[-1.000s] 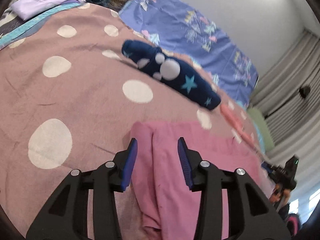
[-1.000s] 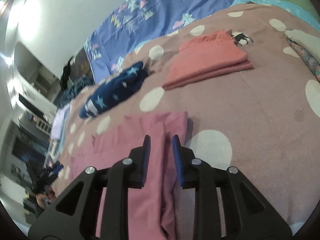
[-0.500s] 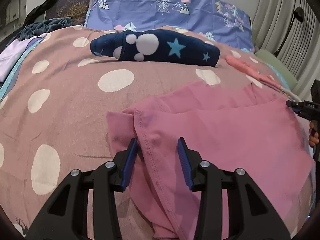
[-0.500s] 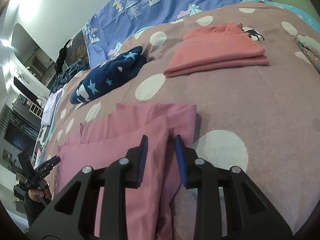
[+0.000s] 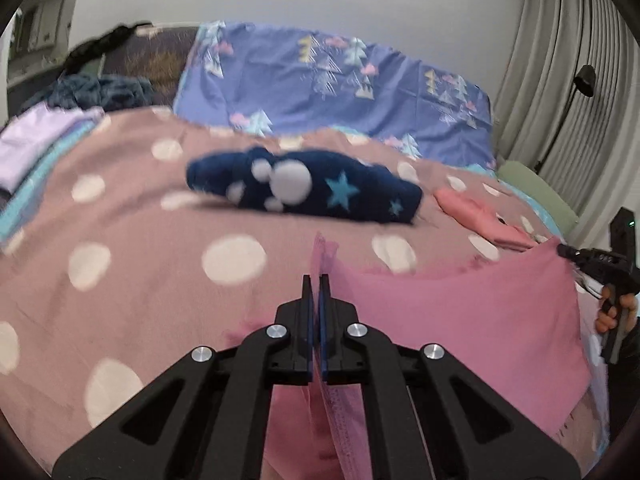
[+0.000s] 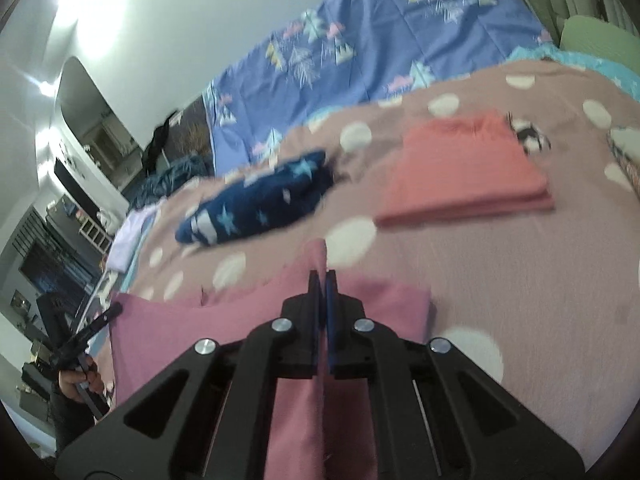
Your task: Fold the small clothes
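Both grippers have just closed — left gripper (image 5: 315, 284) and right gripper (image 6: 323, 280) each pinch an edge of the pink garment (image 5: 460, 312), fingers fully together on cloth, and lift it. Likely the start of a fold. Garment sits just in front of the navy star garment (image 5: 312, 188) on the polka-dot bed (image 5: 132, 248); curtains (image 5: 560, 60) beyond.

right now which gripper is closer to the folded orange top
Right. The right gripper pinches the pink cloth at the end nearest the orange top; the left gripper holds the far end.
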